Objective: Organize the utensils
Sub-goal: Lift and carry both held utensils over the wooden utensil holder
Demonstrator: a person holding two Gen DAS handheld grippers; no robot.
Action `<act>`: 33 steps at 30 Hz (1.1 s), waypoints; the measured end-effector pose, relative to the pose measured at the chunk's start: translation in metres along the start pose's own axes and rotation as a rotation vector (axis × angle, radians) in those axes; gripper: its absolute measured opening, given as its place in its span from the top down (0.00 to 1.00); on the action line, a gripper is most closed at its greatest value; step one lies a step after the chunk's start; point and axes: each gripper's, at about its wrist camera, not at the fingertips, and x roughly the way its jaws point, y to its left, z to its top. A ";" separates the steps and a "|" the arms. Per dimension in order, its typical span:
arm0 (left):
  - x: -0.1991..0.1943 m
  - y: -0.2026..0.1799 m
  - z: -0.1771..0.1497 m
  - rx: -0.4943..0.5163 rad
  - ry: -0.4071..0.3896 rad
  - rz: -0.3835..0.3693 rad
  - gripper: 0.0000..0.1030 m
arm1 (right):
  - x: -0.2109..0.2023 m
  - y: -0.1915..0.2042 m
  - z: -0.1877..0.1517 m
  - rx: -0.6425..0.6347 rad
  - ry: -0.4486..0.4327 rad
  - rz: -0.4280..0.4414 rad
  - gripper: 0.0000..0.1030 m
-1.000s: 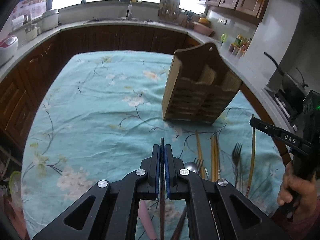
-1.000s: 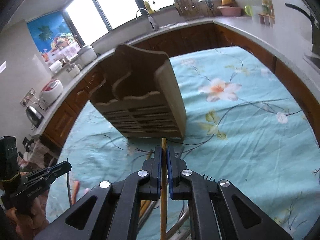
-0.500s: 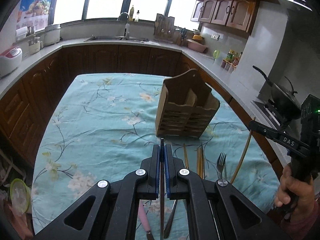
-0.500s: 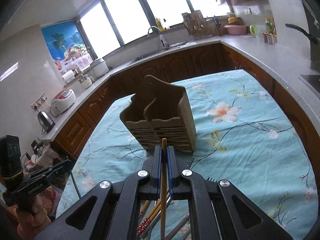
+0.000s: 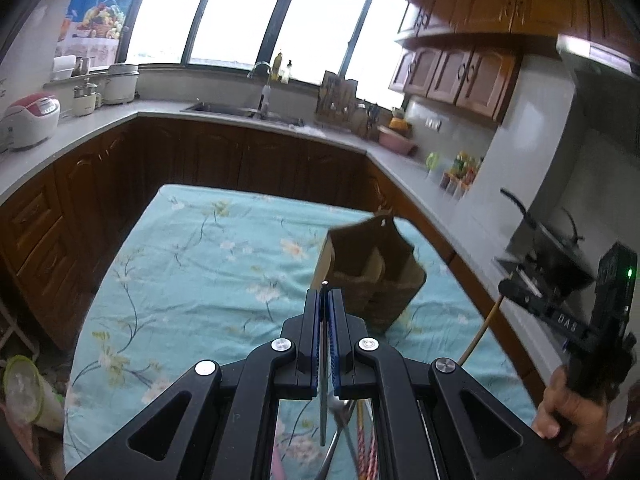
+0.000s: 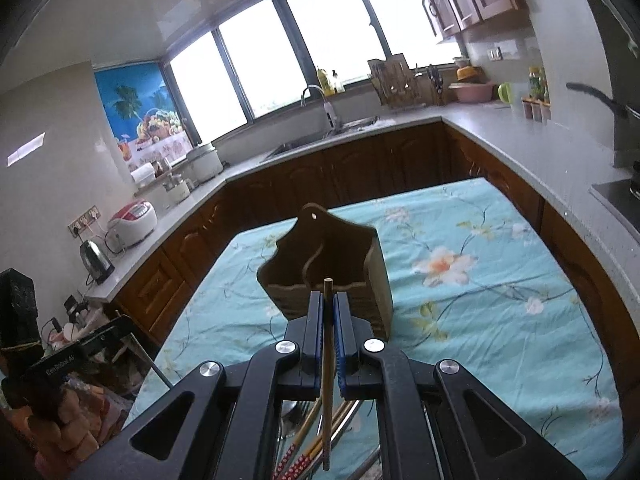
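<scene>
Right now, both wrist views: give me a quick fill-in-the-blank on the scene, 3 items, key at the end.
1. The right gripper is shut on a wooden ____, which hangs down below the fingers.
2. The left gripper is shut on a thin ____ utensil handle.
3. The wooden utensil holder stands on a table covered with a floral ____.

Missing words: chopstick; metal; tablecloth
</scene>
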 end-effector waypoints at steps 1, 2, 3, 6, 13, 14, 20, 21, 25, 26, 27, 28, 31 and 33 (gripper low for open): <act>0.000 0.001 0.001 -0.004 -0.008 -0.003 0.97 | -0.001 0.000 0.002 0.003 -0.010 0.001 0.95; -0.001 0.001 0.004 -0.009 -0.019 -0.004 0.97 | -0.002 0.000 0.004 0.004 -0.016 0.002 0.95; -0.001 0.001 0.007 -0.015 -0.033 -0.007 0.97 | -0.002 0.000 0.007 0.004 -0.029 0.002 0.95; 0.000 -0.001 0.019 -0.023 -0.073 -0.018 0.97 | -0.003 0.001 0.018 0.002 -0.056 0.000 0.95; 0.014 -0.001 0.048 -0.032 -0.166 -0.030 0.97 | -0.004 -0.001 0.055 0.008 -0.155 -0.005 0.95; 0.018 -0.001 0.052 -0.036 -0.178 -0.031 0.97 | -0.004 -0.001 0.062 0.009 -0.173 -0.006 0.95; 0.054 0.003 0.069 -0.062 -0.234 -0.041 0.97 | 0.004 0.000 0.096 0.001 -0.269 -0.017 0.95; 0.062 0.004 0.072 -0.066 -0.241 -0.042 0.97 | 0.006 0.000 0.098 -0.001 -0.276 -0.020 0.95; 0.092 0.004 0.078 -0.066 -0.260 -0.029 0.97 | 0.020 -0.003 0.113 0.002 -0.317 -0.031 0.95; 0.101 0.003 0.079 -0.064 -0.261 -0.027 0.97 | 0.025 -0.004 0.116 -0.002 -0.327 -0.038 0.95; 0.115 0.003 0.078 -0.061 -0.260 -0.020 0.97 | 0.027 -0.005 0.116 -0.006 -0.333 -0.040 0.95; 0.125 0.003 0.077 -0.060 -0.257 -0.014 0.97 | 0.033 -0.006 0.117 -0.010 -0.337 -0.042 0.95; 0.157 0.001 0.072 -0.070 -0.230 -0.018 0.97 | 0.052 -0.011 0.114 -0.014 -0.331 -0.058 0.95; 0.184 0.003 0.064 -0.079 -0.215 -0.012 0.97 | 0.065 -0.017 0.108 -0.004 -0.313 -0.063 0.95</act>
